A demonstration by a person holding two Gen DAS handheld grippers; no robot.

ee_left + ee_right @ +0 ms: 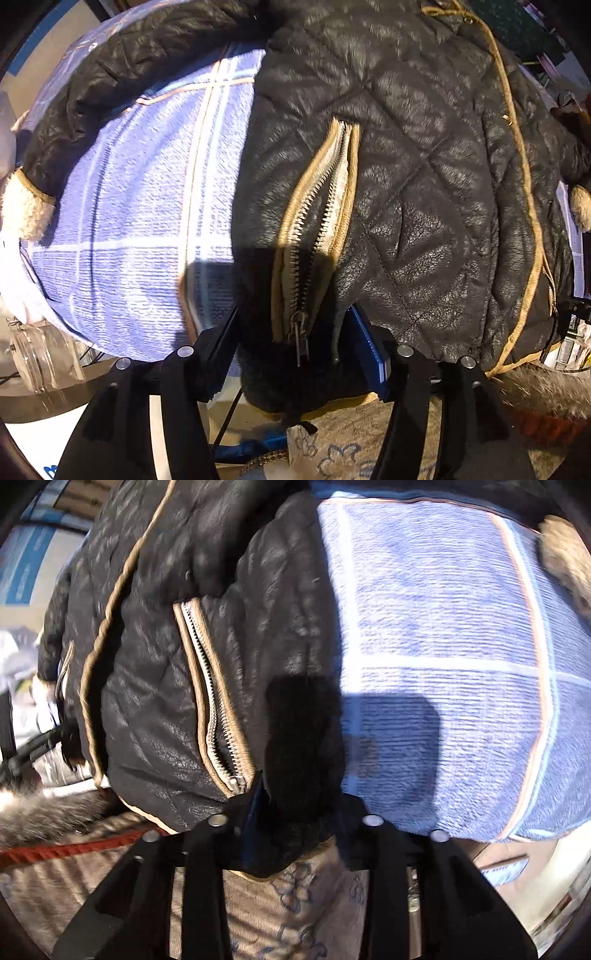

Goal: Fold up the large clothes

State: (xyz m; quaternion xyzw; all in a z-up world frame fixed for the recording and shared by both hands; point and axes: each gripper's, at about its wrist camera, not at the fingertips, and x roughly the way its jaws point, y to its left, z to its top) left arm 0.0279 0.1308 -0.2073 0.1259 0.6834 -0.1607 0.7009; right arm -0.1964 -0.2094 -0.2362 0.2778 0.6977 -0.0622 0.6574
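A black quilted jacket (424, 166) with tan trim lies on a blue checked blanket (140, 206). The left tool (291, 354) has the jacket's dark knit hem between its fingers, beside the open pocket zipper (317, 221).

A blue checked blanket (140, 206) with pale and tan grid lines covers the surface, filling the left wrist view from 9 o'clock toward centre and the right wrist view (443, 646) from 12 to 4 o'clock. Clear acrylic blocks (44, 354) stand at 8 o'clock in the left view. A beige cloth with blue flower outlines (351, 443) lies at 6 o'clock, seen again in the right view (295, 904). Grey fur (44, 812) sits at 8 o'clock, just above a red-orange knit strip (62, 849).
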